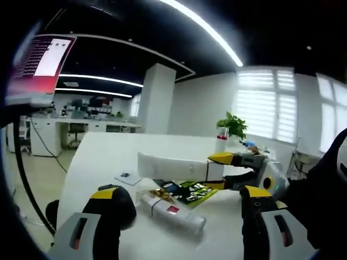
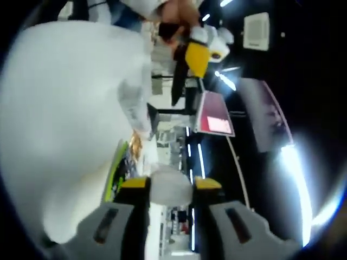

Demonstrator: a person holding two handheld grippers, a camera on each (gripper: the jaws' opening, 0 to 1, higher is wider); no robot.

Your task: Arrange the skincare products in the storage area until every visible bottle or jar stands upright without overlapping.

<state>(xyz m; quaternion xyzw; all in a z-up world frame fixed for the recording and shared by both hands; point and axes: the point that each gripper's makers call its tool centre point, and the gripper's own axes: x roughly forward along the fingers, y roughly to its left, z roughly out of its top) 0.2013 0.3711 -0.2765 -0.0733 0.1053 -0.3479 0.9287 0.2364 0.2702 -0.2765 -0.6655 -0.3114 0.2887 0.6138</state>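
Looking along the left gripper [image 1: 181, 214]: jaws spread, nothing between them. White bottle [image 1: 172, 211] lies flat on the white table [image 1: 103, 157], long axis running from upper left to lower right. Right gripper [image 1: 222, 172] reaches in over a green-black packet [image 1: 196, 192], pinching a white item [image 1: 214, 171]; far end hidden.

Right gripper view: right gripper [image 2: 171, 184] clamps a white rounded object [image 2: 171, 187]; type unreadable, view rolled sideways.

Bright ceiling strips [image 1: 203, 27] and window [image 1: 265, 103] glare; fisheye edges blur.
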